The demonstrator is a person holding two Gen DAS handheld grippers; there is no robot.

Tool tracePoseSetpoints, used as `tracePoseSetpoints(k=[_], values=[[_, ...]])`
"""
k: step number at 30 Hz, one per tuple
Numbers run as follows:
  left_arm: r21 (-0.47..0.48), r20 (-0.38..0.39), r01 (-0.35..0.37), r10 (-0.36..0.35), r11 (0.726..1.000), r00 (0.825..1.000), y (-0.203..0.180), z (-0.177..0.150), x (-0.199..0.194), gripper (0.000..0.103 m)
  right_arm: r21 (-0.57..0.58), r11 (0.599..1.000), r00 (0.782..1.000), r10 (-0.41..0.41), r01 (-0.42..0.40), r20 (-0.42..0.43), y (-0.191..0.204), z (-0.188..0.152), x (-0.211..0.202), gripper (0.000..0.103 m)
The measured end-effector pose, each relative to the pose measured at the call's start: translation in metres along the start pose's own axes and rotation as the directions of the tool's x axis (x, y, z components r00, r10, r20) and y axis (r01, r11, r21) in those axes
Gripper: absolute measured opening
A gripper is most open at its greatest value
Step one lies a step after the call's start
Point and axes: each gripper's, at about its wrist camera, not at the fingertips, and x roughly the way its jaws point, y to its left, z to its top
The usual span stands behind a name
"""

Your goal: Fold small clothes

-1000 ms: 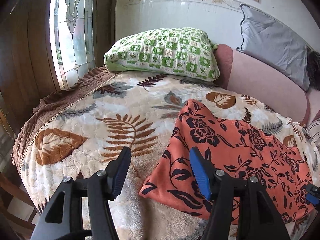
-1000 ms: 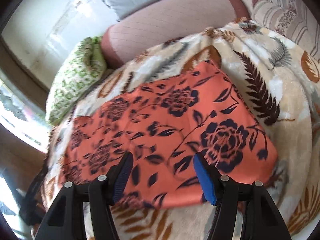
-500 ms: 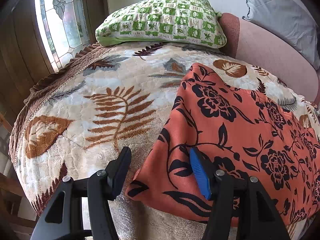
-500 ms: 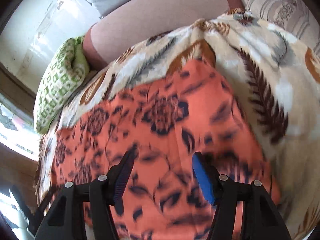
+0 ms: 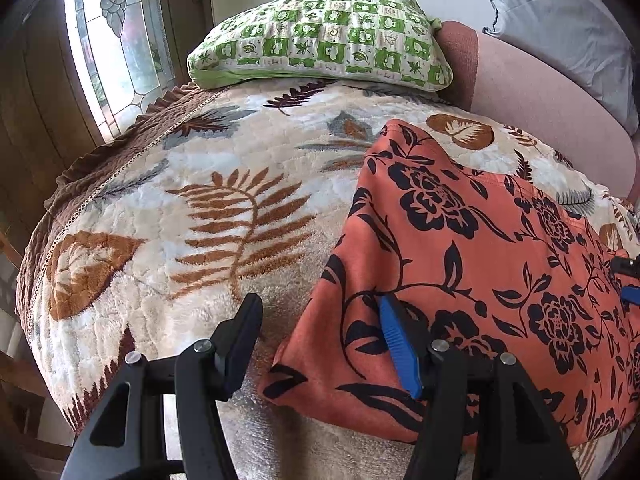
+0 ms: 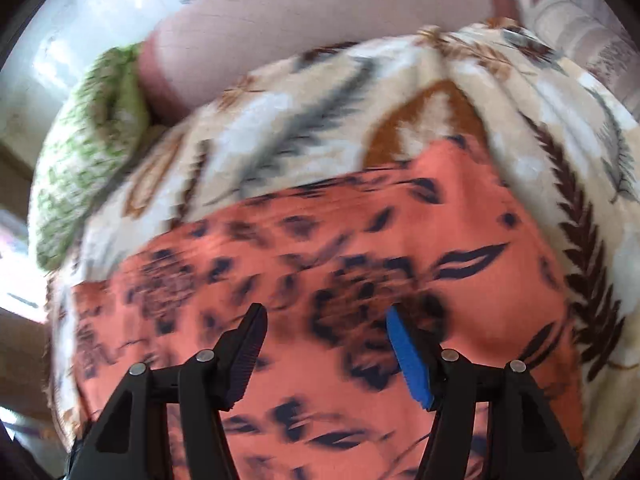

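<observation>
An orange garment (image 5: 472,264) with black flowers lies flat on a leaf-patterned blanket (image 5: 208,208). My left gripper (image 5: 320,340) is open just above the garment's near left corner, its blue-padded finger over the cloth and its black finger over the blanket. Nothing sits between its pads. In the blurred right wrist view the same garment (image 6: 360,288) fills the lower half, and my right gripper (image 6: 326,344) hovers open over its middle, holding nothing. A bit of the right gripper shows at the right edge of the left wrist view.
A green checked pillow (image 5: 324,40) lies at the far end of the bed, a pink headboard (image 5: 540,100) and a grey pillow (image 5: 560,20) behind it. A stained-glass window (image 5: 116,40) stands at left. The bed's brown edge (image 5: 80,172) drops off on the left.
The left gripper has sunk toward the garment's near left corner. The right gripper has slid forward across the garment, from its near edge to its middle. Both jaws stay equally wide.
</observation>
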Motion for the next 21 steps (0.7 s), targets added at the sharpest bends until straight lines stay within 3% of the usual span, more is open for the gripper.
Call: tracePoseSetpoints(k=[4, 7, 9, 10, 12, 14, 17, 21], values=[[-0.003, -0.001, 0.005, -0.005, 1.0, 1.0, 0.002, -0.002, -0.001, 0.061, -0.108, 0.988, 0.994, 0.106, -0.109, -0.035, 0.057, -0.016, 0.003, 0.066], [-0.003, -0.002, 0.011, -0.011, 1.0, 1.0, 0.004, -0.002, -0.002, 0.061, -0.176, 0.976, 0.99, 0.117, -0.129, -0.076, 0.096, -0.031, 0.021, 0.066], [-0.003, -0.003, 0.013, -0.013, 1.0, 1.0, 0.005, -0.002, -0.002, 0.061, -0.207, 0.971, 0.986, 0.096, -0.123, -0.135, 0.112, -0.04, 0.041, 0.066], [0.0, -0.004, 0.014, -0.014, 1.0, 1.0, 0.005, -0.003, -0.002, 0.061, -0.239, 0.968, 0.989, 0.046, -0.08, -0.144, 0.119, -0.044, 0.049, 0.068], [0.005, -0.003, 0.013, -0.013, 1.0, 1.0, 0.005, -0.003, -0.002, 0.061, -0.32, 0.947, 0.996, -0.012, -0.018, -0.093, 0.133, -0.05, 0.048, 0.069], [0.007, -0.004, 0.018, -0.018, 1.0, 1.0, 0.005, -0.004, -0.003, 0.061, -0.321, 0.947, 0.995, -0.005, -0.027, -0.1, 0.133, -0.053, 0.04, 0.069], [0.003, -0.004, 0.022, -0.022, 1.0, 1.0, 0.006, -0.004, -0.006, 0.061, -0.27, 0.958, 0.992, 0.07, -0.096, -0.104, 0.12, -0.061, 0.022, 0.068], [0.016, 0.0, 0.006, -0.006, 1.0, 1.0, 0.003, -0.007, -0.008, 0.061, -0.288, 0.952, 0.994, 0.087, -0.103, -0.067, 0.111, -0.084, -0.003, 0.069]])
